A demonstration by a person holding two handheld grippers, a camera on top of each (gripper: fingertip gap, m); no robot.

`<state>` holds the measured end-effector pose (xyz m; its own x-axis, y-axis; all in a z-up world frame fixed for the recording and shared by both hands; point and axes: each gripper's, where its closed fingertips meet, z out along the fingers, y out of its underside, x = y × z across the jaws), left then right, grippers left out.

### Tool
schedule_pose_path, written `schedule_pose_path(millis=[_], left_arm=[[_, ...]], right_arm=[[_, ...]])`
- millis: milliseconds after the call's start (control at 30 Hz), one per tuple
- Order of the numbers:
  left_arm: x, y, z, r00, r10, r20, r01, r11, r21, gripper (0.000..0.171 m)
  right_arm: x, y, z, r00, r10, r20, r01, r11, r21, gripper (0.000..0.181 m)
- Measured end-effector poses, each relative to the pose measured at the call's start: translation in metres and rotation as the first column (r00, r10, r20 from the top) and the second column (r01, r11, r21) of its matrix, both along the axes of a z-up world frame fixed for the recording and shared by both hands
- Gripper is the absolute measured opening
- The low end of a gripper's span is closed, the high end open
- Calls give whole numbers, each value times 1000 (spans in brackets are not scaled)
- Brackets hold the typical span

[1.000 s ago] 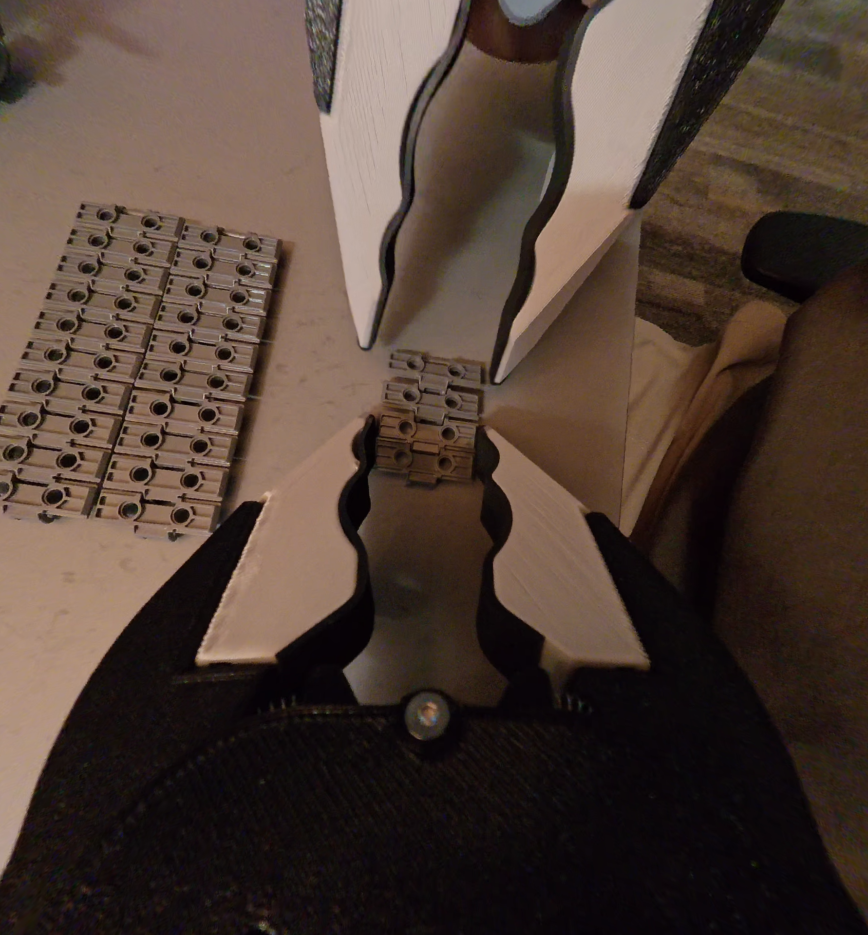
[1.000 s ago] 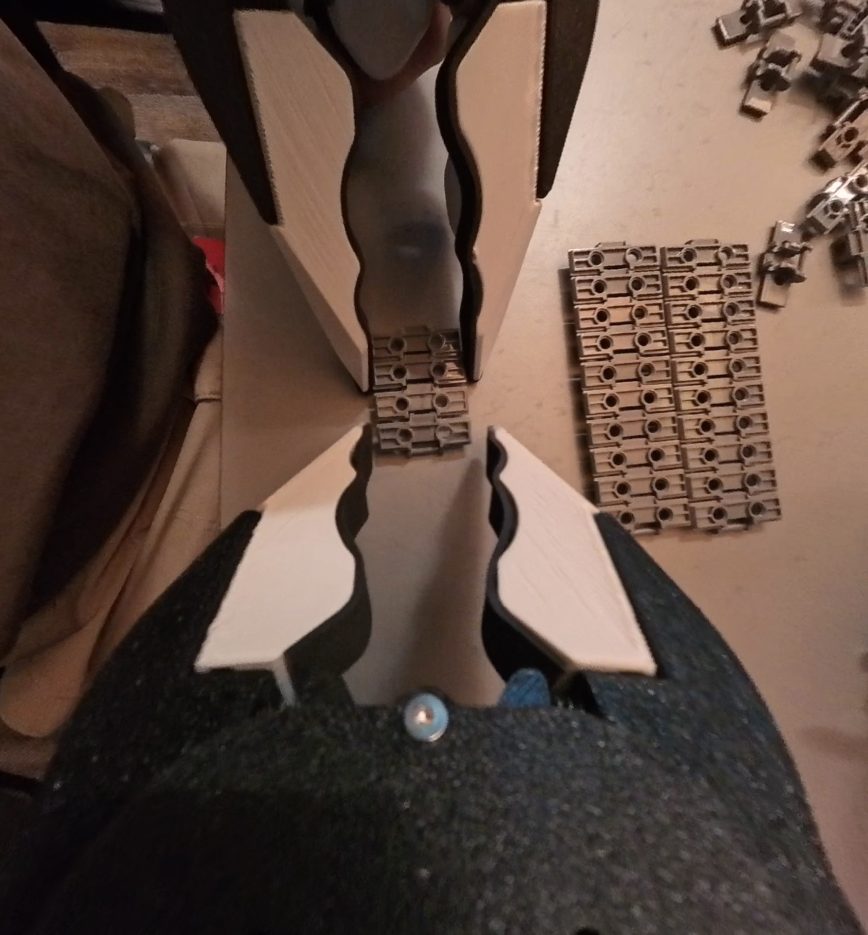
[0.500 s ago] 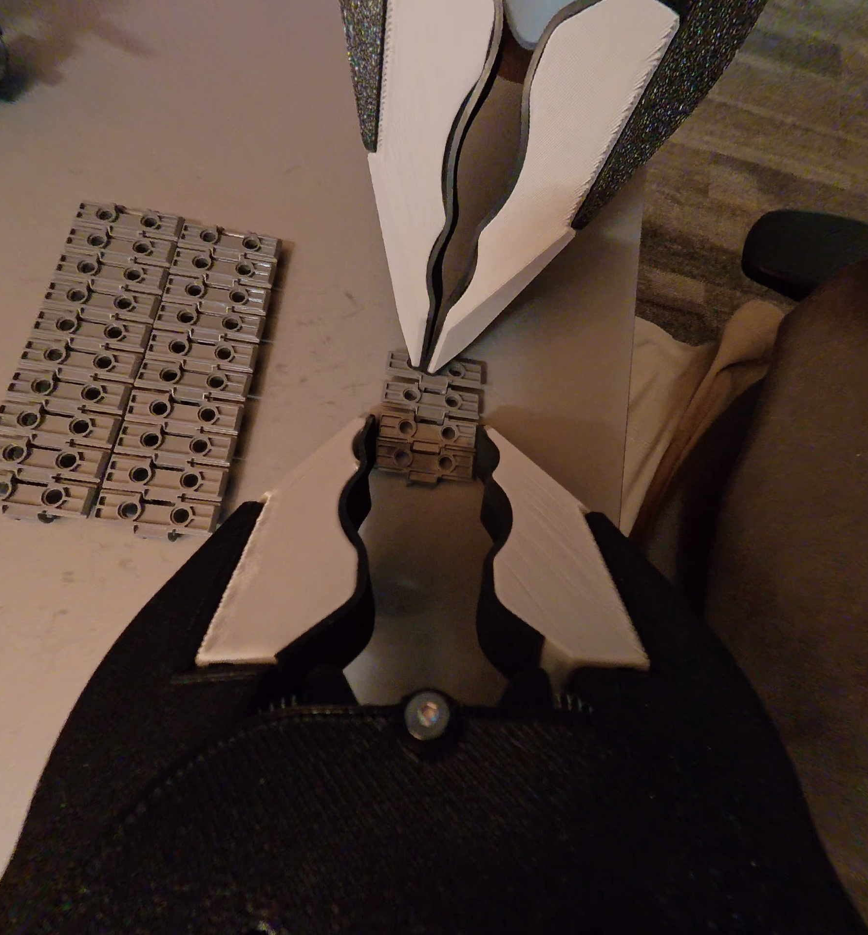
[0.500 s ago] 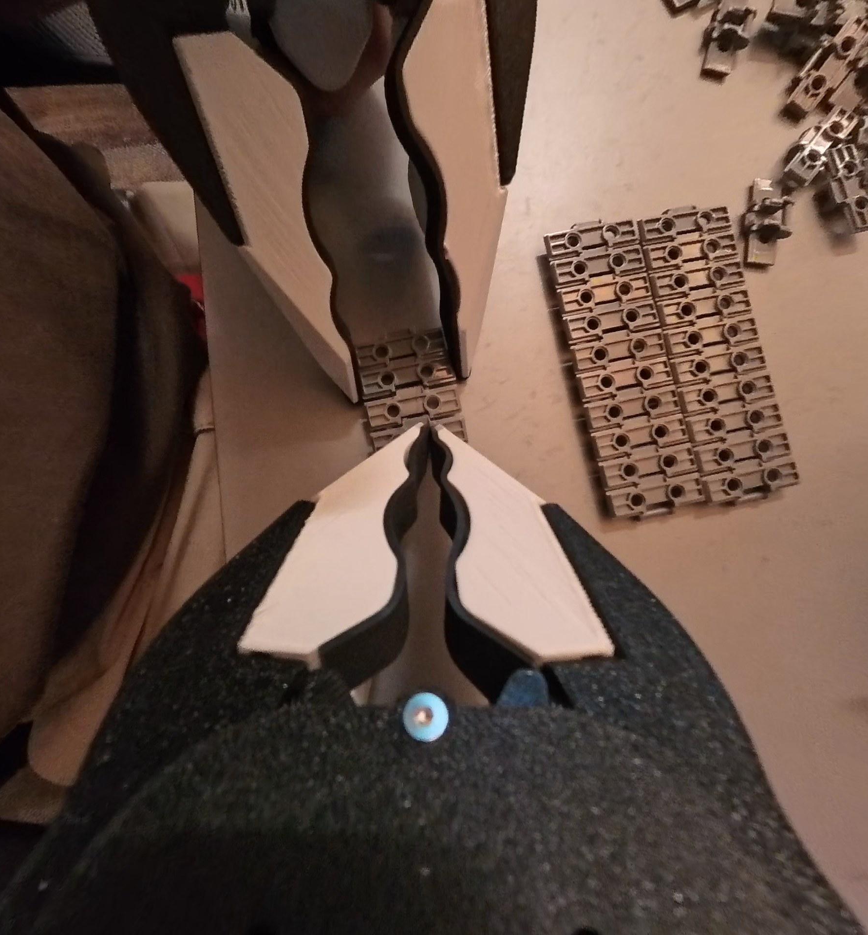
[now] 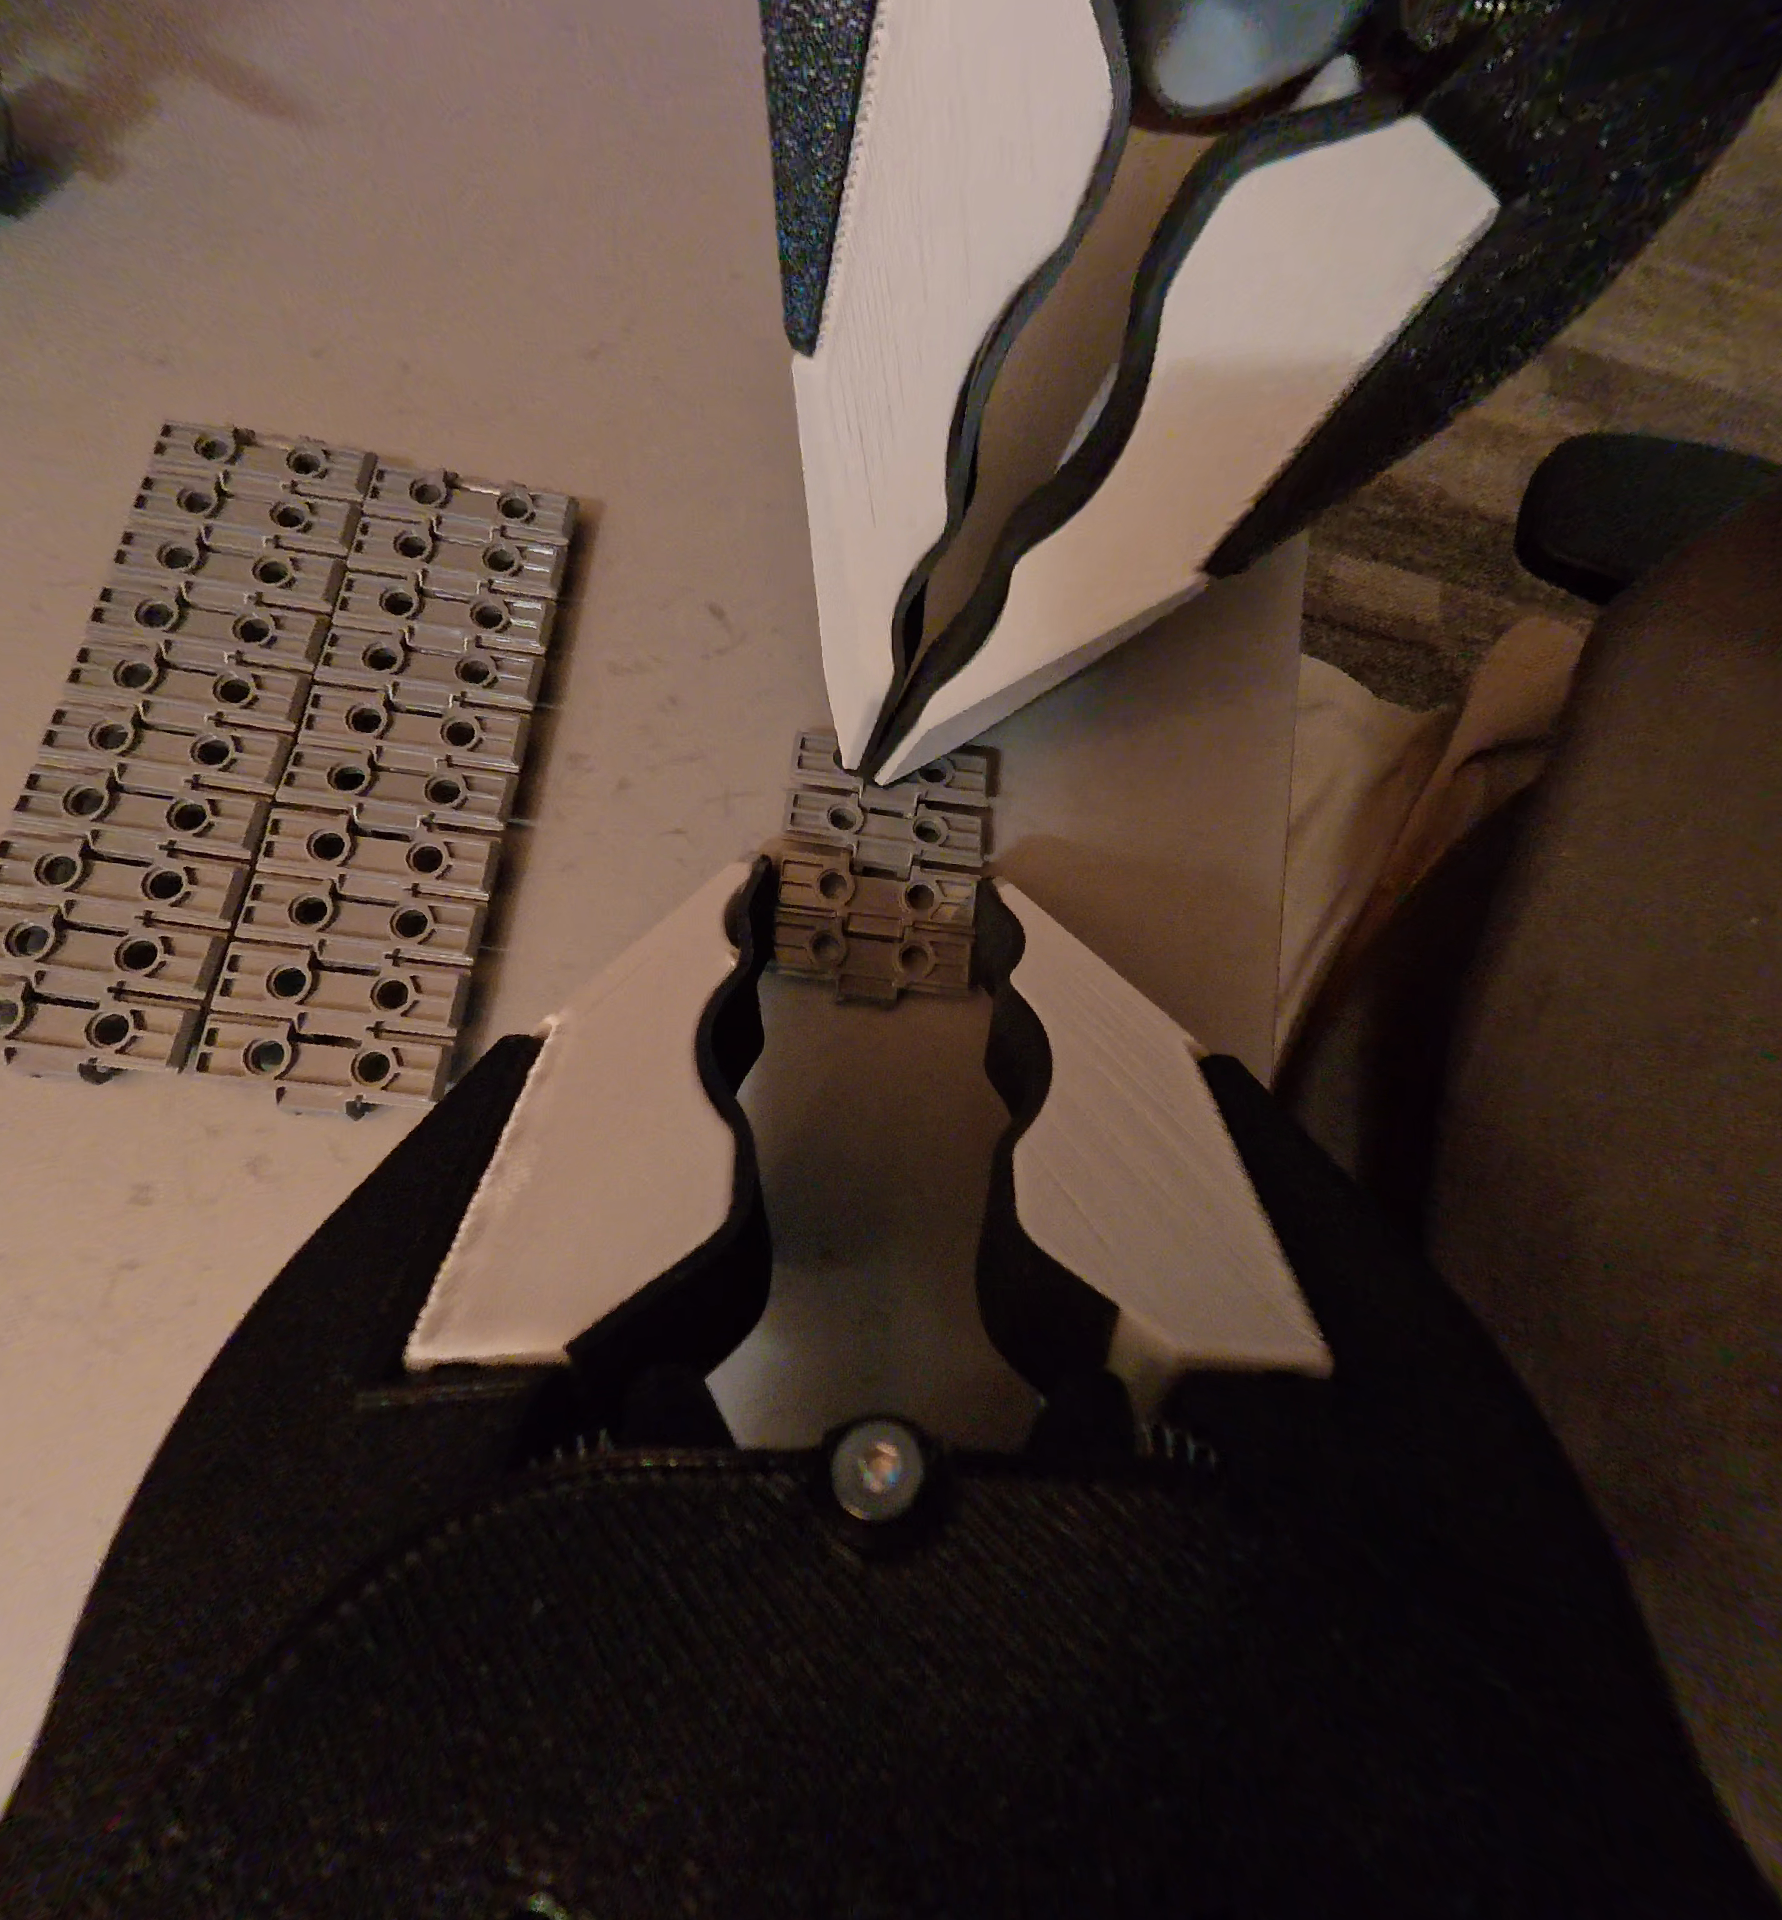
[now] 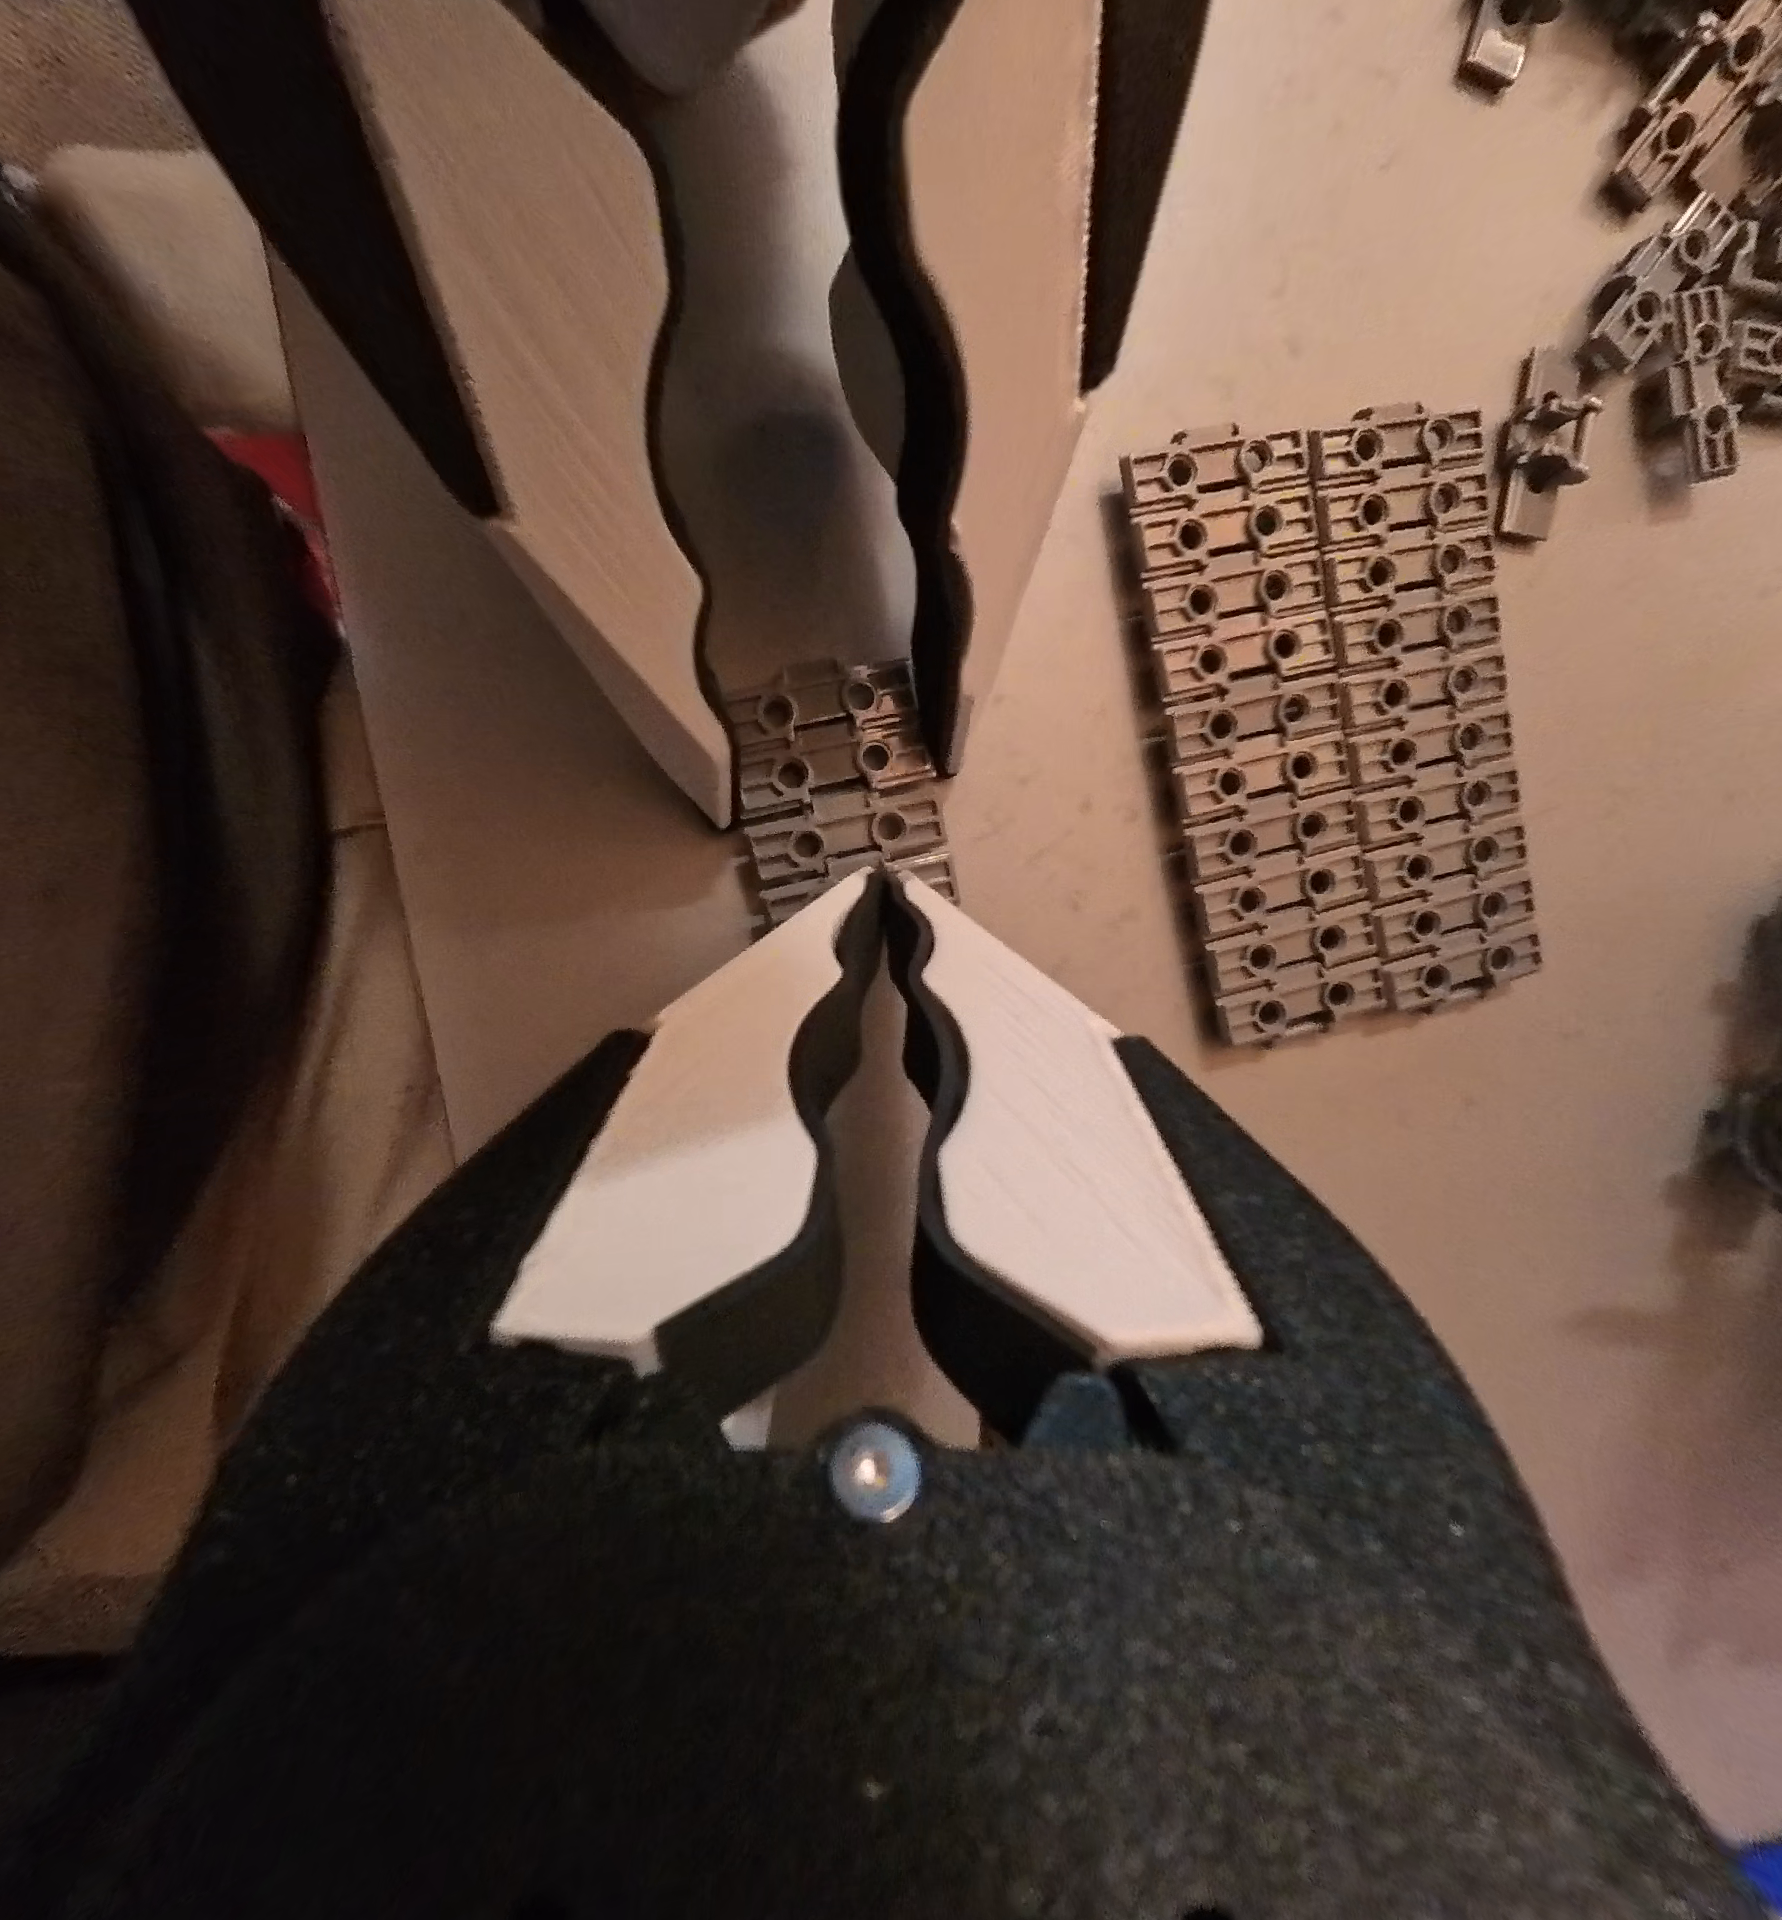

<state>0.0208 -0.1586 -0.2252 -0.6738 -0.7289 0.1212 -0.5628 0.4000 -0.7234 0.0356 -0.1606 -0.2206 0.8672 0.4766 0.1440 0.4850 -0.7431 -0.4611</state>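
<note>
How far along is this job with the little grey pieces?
Looks done: a two-column mat of joined grey links lies flat. In hand: the left gripper clamps a short four-link strip while the shut right gripper touches its far end. Left: a loose pile of grey pieces beyond the mat.

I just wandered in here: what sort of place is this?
Probably a hobby or work desk indoors: a pale table with a flat mat of grey plastic links, a loose pile of links, and a chair armrest over carpet.
</note>
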Motion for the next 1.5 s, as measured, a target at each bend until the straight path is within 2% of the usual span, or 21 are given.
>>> schedule_pose_path(millis=[167, 367, 533, 667, 700, 800, 867, 933, 1033, 1167, 1300, 1400, 1467, 1500], left_arm=[[0, 0, 0, 1000, -2, -1, 2, 1000, -1, 35], [0, 0, 0, 1000, -7, 9, 7, 1000, 13, 35], [0, 0, 0, 1000, -6, -4, 6, 1000, -5, 35], [-1, 1, 1, 1000, -12, -8, 12, 1000, -15, 37], [-1, 2, 3, 1000, -7, -5, 7, 1000, -18, 43], [-1, 12, 17, 999, 34, 35, -32, 999, -36, 47], [-1, 31, 29, 994, 80, 71, -79, 997, -22, 52], [3, 70, 36, 977, 184, 110, -192, 979, 64, 55], [8, 139, 43, 903, 392, 175, -417, 897, 144, 52], [14, 190, 29, 823, 548, 150, -568, 804, 177, 43], [26, 211, 13, 804, 572, 160, -593, 754, 282, 40], [39, 209, 11, 809, 566, 156, -586, 762, 276, 35], [41, 206, 5, 831, 542, 127, -551, 771, 319, 24], [41, 206, 2, 836, 535, 124, -541, 763, 353, 24]], right_arm=[[0, 0, 0, 996, -3, 93, -2, 999, 54, 0], [-1, 3, 0, 937, 66, 343, -88, 995, 49, 0], [-1, 3, 0, 980, -17, 197, -2, 996, 95, 0], [-1, 4, 1, 982, -28, 188, 4, 992, 123, 0], [-1, 4, 2, 981, -34, 189, 8, 991, 135, 0], [2, 3, 11, 983, -98, 154, 65, 976, 207, 0], [5, -2, 16, 984, -144, 106, 116, 965, 236, 0], [14, -8, 21, 975, -202, 87, 172, 947, 270, 0], [22, -19, 25, 959, -284, 8, 267, 911, 313, 0], [27, -33, 23, 925, -364, -106, 377, 855, 355, 9], [29, -44, 17, 905, -405, -131, 424, 826, 372, 16], [31, -49, 16, 901, -419, -113, 428, 813, 394, 18], [31, -51, 17, 901, -422, -105, 426, 809, 405, 19], [31, -52, 17, 900, -423, -104, 427, 808, 407, 19]])
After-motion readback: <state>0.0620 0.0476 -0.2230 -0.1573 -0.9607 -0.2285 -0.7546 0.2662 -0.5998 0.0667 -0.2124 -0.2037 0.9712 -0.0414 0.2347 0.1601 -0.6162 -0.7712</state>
